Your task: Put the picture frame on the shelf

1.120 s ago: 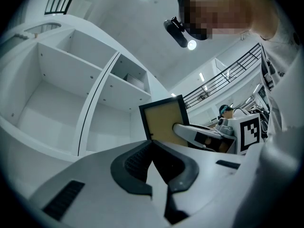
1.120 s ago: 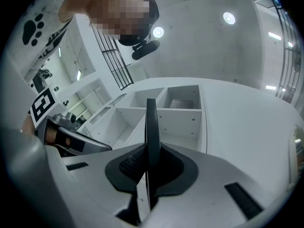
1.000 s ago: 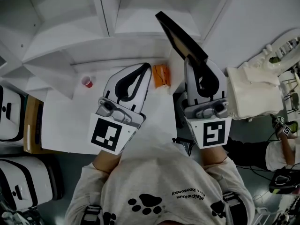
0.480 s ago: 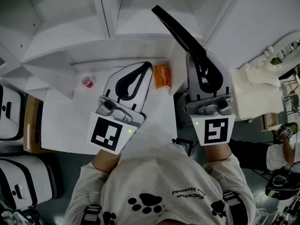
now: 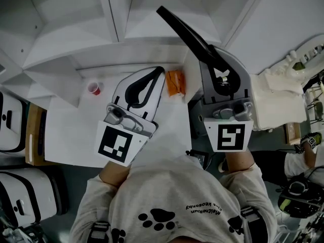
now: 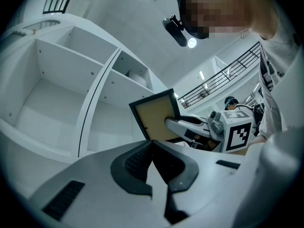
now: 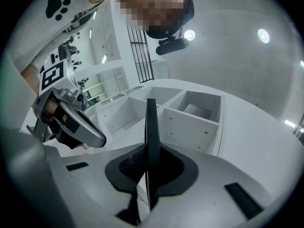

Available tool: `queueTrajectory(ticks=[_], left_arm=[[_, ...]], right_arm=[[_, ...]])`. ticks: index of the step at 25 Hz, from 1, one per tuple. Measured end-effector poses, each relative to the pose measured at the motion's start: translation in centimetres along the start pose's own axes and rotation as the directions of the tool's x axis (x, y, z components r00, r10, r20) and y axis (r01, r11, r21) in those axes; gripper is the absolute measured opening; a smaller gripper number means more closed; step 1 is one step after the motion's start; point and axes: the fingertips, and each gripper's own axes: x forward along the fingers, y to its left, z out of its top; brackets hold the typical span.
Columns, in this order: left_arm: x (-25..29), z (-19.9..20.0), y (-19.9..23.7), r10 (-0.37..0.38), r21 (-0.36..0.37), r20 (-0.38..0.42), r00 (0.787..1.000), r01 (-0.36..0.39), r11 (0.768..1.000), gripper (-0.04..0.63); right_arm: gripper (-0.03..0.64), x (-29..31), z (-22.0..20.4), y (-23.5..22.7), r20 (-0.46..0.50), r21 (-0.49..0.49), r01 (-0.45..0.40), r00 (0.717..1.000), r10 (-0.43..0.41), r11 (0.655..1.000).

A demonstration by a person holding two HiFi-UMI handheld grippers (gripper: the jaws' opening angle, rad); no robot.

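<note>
Now my right tongs (image 5: 216,65) pinch the picture frame (image 5: 185,32) edge-on, its length aimed at the shelf (image 5: 114,14); left tongs (image 5: 144,85) closed, empty.

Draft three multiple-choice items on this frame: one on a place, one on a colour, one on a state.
1. Where is the picture frame?
A. lying on the floor
B. clamped in the right gripper
C. hanging on a wall

2. What colour is the small cup on the table?
A. blue
B. green
C. red

3. How do the left gripper jaws stand?
A. together, nothing between them
B. shut on the picture frame
C. wide open around the cup

Answers:
1 B: the right gripper view shows the frame edge-on between its jaws.
2 C: the head view shows a red cup near the table's far edge.
3 A: the left gripper view shows the jaw tips meeting with nothing between them.
</note>
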Motion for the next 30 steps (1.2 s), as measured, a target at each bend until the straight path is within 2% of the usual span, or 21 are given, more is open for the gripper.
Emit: queueTrajectory(ticks=[6,12,20,30], left_arm=[[0.2,-0.3,0.1,0.000,-0.002,-0.001,1.000,0.000,1.000,0.020],[0.4,-0.5,0.3,0.003,-0.004,-0.005,1.000,-0.003,1.000,0.020],[0.3,-0.8,0.5,0.011,-0.008,-0.012,1.000,-0.011,1.000,0.020],[0.5,-1.0,0.8,0.010,-0.017,-0.008,1.000,-0.010,1.000,0.020]], right_arm=[[0.069,0.6,-1.3,0.4,-0.041,-0.096,-0.040,0.998,0.036,0.995],[0.068,1.6,-2.2,1.3,-0.087,-0.242,-0.107,0.992,0.088,0.964],[0.067,2.6,-3.7,2.9,-0.153,-0.402,-0.177,0.980,0.125,0.898],[0.068,4.3,-5.8,4.2,-0.225,-0.514,-0.242,0.964,0.143,0.823]])
